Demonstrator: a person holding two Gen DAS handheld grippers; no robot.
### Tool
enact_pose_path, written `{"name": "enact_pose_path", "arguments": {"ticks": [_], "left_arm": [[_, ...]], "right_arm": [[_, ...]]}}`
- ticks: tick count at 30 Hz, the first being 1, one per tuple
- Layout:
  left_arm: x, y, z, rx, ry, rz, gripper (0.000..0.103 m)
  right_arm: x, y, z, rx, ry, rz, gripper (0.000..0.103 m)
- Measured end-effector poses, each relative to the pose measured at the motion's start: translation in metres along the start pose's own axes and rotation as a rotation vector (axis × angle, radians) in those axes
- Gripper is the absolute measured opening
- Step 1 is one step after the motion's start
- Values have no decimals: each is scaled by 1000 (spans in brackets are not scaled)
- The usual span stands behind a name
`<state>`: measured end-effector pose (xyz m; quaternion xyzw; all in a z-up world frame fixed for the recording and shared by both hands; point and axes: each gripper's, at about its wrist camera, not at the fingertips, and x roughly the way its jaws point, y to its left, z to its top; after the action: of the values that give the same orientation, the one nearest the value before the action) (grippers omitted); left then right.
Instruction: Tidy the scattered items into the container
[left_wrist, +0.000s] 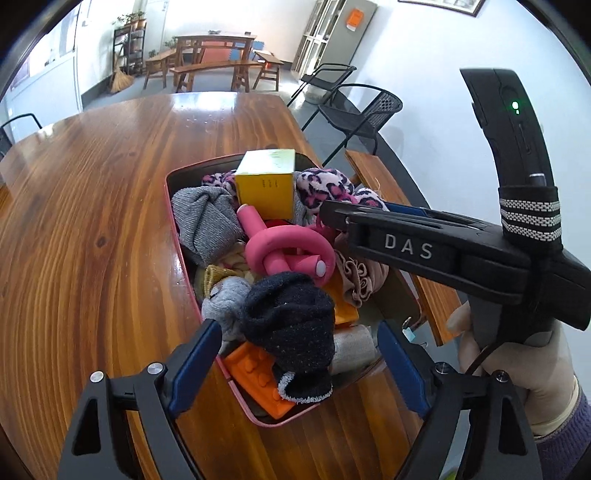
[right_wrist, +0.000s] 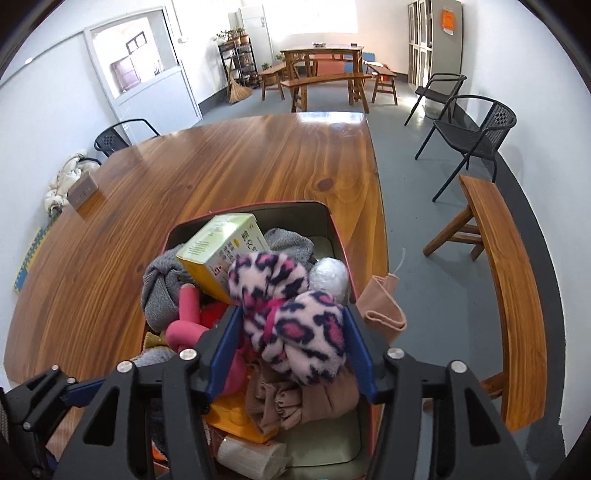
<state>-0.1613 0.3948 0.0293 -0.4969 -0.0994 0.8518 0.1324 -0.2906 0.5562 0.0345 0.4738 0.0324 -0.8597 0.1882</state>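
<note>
A red-rimmed container (left_wrist: 173, 206) sits near the right edge of the wooden table (left_wrist: 92, 206). It is piled with a yellow box (left_wrist: 265, 186), a grey knit cloth (left_wrist: 205, 221), a knotted pink foam tube (left_wrist: 291, 254), orange toy blocks (left_wrist: 258, 373) and a leopard-print fleece (left_wrist: 325, 186). My left gripper (left_wrist: 299, 363) is open around a black sock (left_wrist: 291, 325) on the pile. My right gripper (right_wrist: 291, 354) is open, with the leopard fleece (right_wrist: 295, 325) between its fingers. A beige stocking (right_wrist: 384, 306) hangs over the container rim (right_wrist: 343, 243).
A wooden bench (right_wrist: 509, 295) stands right of the table, with black metal chairs (right_wrist: 469, 140) beyond. A small brown block (right_wrist: 81, 194) lies on the table's far left. A further table with benches (right_wrist: 325, 70) stands at the back.
</note>
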Motion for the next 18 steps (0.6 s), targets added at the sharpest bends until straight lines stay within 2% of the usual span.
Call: {"name": "enact_pose_path", "arguments": {"ticks": [2,5,6,8,11,14,18], "left_arm": [[-8,0,0,4,-12,9,88],[-20,1,-2,-2,-27,18,88],[-25,2,-5,-4,-34,22,89],[-34,0,-7,-10,-50,54,103],[-47,-3,-16,-26,-55,134,103],[-56,-7,-32,-46,-65,174,103],[-62,-21,-57,-45,-30,271,103]], "right_arm": [[-7,-5,-2,26,-5,29,63],[-28,-11,-8,75,-46,84,80],[-36,-13,-10,84,-61,93,80],[-53,-18,-19,99,-83,103,80],[-71,-25,-36,140,-89,112,82],[-81,-34,-63,177,-40,90,82],[-84,-42,-110,174,55,17,82]]}}
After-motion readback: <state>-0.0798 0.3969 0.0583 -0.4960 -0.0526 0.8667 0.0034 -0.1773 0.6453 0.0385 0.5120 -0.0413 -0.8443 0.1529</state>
